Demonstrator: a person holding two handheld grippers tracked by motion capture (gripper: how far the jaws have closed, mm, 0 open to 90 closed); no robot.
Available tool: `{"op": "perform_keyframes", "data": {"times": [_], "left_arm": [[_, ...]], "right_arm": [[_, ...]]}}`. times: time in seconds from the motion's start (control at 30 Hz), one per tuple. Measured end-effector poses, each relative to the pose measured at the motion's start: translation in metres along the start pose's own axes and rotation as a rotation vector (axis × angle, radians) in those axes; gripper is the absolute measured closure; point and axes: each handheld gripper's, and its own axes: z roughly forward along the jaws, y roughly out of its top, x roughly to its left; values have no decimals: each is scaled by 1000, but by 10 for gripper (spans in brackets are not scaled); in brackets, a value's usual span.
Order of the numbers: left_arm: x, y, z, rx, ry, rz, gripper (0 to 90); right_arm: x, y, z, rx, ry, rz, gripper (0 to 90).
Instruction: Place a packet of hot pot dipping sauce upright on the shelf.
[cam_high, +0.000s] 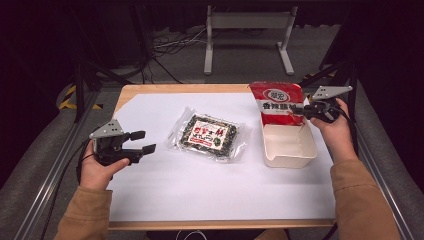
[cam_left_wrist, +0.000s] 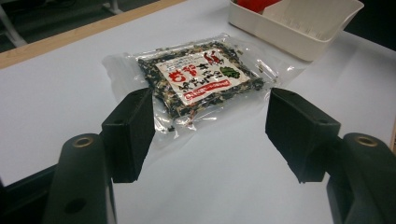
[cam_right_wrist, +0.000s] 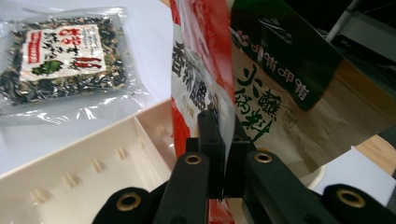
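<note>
Right tool (cam_high: 303, 111) pinching red pouch (cam_high: 276, 104) edge over bin (cam_high: 289, 146); thin grip, pouch may slip or topple. Left tool (cam_high: 142, 142) open, idle.

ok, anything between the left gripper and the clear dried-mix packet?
Nothing visible. The left gripper is open and points at the clear packet, with bare white table cover between them. The cream bin and the red pouch, clamped by the right gripper, sit off to the side.

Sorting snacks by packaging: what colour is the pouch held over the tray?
Red with a white band, the pouch shows best in the high view.
</note>
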Motion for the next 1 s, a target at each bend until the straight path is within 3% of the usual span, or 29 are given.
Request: {"op": "perform_keyframes", "data": {"times": [0.17, 0.37, 0.57, 0.73, 1.0], "left_arm": [[0, 1, 3, 2, -5, 3, 335], [0, 1, 5, 5, -7, 4, 334], [0, 1, 7, 12, -11, 4, 334], [0, 1, 9, 14, -11, 4, 334], [0, 2, 13, 25, -19, 5, 333]], "right_arm": [[1, -1, 3, 18, -22, -14, 881], [1, -10, 7, 53, -47, 21, 877], [3, -20, 14, 146, -81, 29, 862], [3, -24, 15, 140, -96, 56, 863], [5, -24, 15, 143, -109, 59, 836]]}}
